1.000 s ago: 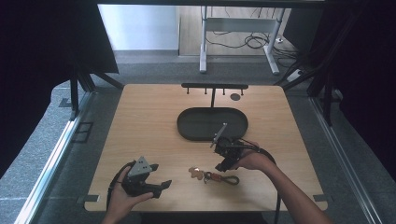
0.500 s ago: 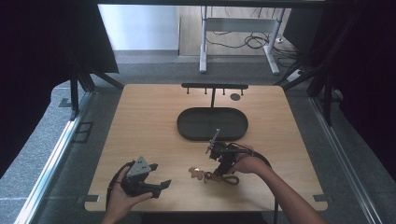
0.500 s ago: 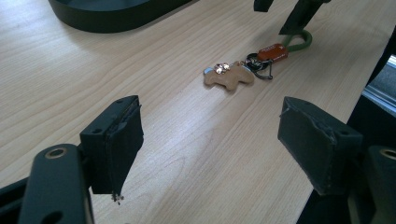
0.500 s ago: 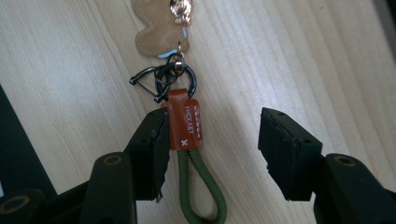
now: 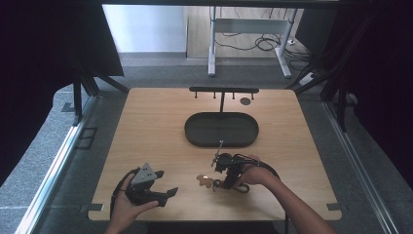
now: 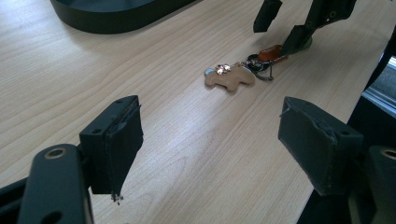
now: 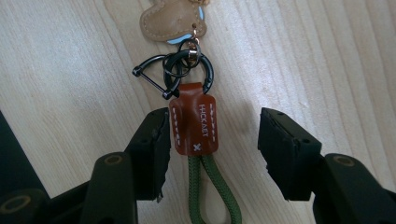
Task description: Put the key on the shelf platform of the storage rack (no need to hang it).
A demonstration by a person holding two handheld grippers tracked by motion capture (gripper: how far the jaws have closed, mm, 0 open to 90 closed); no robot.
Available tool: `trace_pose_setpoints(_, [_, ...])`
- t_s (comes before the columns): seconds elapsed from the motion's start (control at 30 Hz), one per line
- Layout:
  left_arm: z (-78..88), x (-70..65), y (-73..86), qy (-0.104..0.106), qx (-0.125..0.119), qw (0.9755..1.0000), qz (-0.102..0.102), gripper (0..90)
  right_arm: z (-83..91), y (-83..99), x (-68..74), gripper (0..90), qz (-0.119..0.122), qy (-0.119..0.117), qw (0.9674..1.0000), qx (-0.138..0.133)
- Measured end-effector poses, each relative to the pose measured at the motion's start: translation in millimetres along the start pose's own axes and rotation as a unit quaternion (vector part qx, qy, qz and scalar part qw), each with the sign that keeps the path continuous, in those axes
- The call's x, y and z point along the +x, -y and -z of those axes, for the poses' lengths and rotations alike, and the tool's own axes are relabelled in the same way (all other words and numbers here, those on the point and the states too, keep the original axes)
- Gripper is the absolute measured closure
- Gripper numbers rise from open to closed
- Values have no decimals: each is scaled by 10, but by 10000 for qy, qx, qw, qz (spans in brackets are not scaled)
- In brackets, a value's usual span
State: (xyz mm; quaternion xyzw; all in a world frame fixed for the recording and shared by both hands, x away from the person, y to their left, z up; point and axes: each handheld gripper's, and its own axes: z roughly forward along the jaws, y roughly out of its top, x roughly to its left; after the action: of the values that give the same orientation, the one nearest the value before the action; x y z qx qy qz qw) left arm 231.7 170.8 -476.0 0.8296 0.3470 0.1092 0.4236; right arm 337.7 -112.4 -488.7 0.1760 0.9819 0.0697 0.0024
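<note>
The keychain lay near the table's front edge, light and floppy. Right gripper was spread around its stiff leather tab, the best grab spot; left gripper sat released, empty.

- The tray lies mid-table, with the rack behind it.
- The keychain lies nearer than the tray, on the table.
- The right gripper is just right of the keychain.
- The left gripper sits well left, near the front edge.
</note>
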Motion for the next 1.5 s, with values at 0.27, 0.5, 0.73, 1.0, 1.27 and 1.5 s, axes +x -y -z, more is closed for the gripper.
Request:
trace_pose_setpoints(0.27, [10, 6, 4, 2, -17, 10000, 11, 221, -97, -23, 34, 457, 121, 50, 9997, 195])
trace_pose_setpoints(0.5, [4, 9, 4, -10, -1, 10000, 15, 222, -132, -36, 46, 477, 156, 71, 9996, 218])
trace_pose_setpoints(0.73, [6, 10, 4, -15, -3, 10000, 19, 222, -140, -29, 64, 505, 180, 91, 9996, 193])
trace_pose_setpoints(1.0, [-3, 1, 2, -7, 6, 10000, 5, 222, -127, -33, 61, 649, 89, 73, 9998, 149])
trace_pose_setpoints(1.27, [1, 11, 5, -18, 1, 10000, 13, 223, -119, -18, 32, 663, 84, -24, 9999, 122])
trace_pose_setpoints(1.5, [22, 28, 7, -49, -35, 10000, 37, 223, 0, -5, -13, 665, -7, -155, 9998, -113])
